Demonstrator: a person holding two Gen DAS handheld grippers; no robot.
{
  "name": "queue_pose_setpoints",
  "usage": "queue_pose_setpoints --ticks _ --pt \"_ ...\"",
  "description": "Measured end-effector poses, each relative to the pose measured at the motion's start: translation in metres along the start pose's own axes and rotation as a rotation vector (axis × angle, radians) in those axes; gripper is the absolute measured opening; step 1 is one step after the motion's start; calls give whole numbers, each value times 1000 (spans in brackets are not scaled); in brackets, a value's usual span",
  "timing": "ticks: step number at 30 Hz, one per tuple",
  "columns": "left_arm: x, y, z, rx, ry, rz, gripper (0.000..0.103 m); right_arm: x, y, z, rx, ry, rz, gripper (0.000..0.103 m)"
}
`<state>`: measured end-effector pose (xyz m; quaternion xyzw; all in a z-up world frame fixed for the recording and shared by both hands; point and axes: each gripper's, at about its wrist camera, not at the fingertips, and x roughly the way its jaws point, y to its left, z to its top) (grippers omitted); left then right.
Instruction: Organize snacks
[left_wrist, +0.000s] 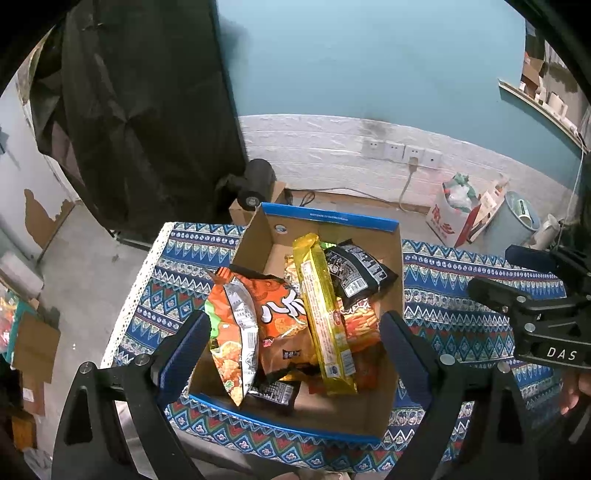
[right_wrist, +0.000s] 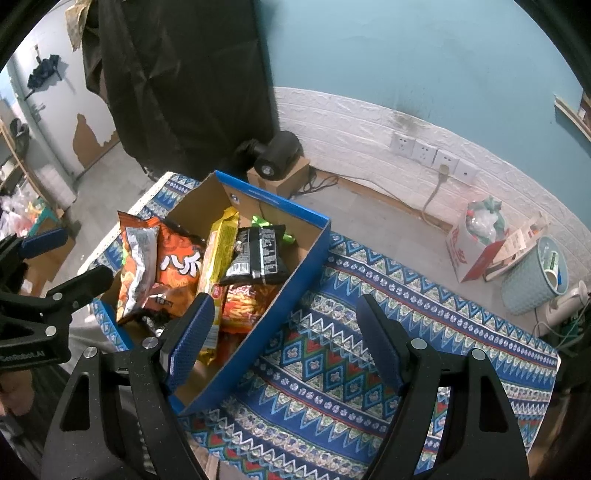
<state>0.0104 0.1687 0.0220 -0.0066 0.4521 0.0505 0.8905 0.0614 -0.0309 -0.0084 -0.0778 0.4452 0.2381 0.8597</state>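
Note:
An open cardboard box (left_wrist: 391, 266) with blue rims sits on a patterned blue tablecloth (left_wrist: 443, 277). Inside lie an orange snack bag (left_wrist: 280, 314), a long yellow pack (left_wrist: 321, 314), a black pack (left_wrist: 354, 269), a silver-backed bag (left_wrist: 236, 332) and a red-orange sticks bag (left_wrist: 362, 321). My left gripper (left_wrist: 297, 328) hovers open above the box's near half, holding nothing. My right gripper (right_wrist: 288, 310) stands open over the box's blue side wall (right_wrist: 258, 332) and the cloth (right_wrist: 369, 332), also holding nothing. The right wrist view shows the same orange bag (right_wrist: 181, 266), yellow pack (right_wrist: 221, 251) and black pack (right_wrist: 258, 254).
Behind the table, a black cylindrical device (right_wrist: 277, 155) rests on a small carton. Wall sockets (right_wrist: 424, 151) have one cable plugged in. A white-and-red box of rubbish (right_wrist: 472, 243) and a pale blue bin (right_wrist: 535, 277) stand on the floor at right. A dark cloth (left_wrist: 140, 110) hangs at left.

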Motion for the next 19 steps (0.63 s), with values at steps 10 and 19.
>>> queue_pose_setpoints --ticks 10,19 --pt "-1 -9 -2 36 -6 20 94 0 -5 0 4 3 -10 78" --pt "3 -11 -3 36 7 19 94 -1 -5 -1 1 2 -7 78"
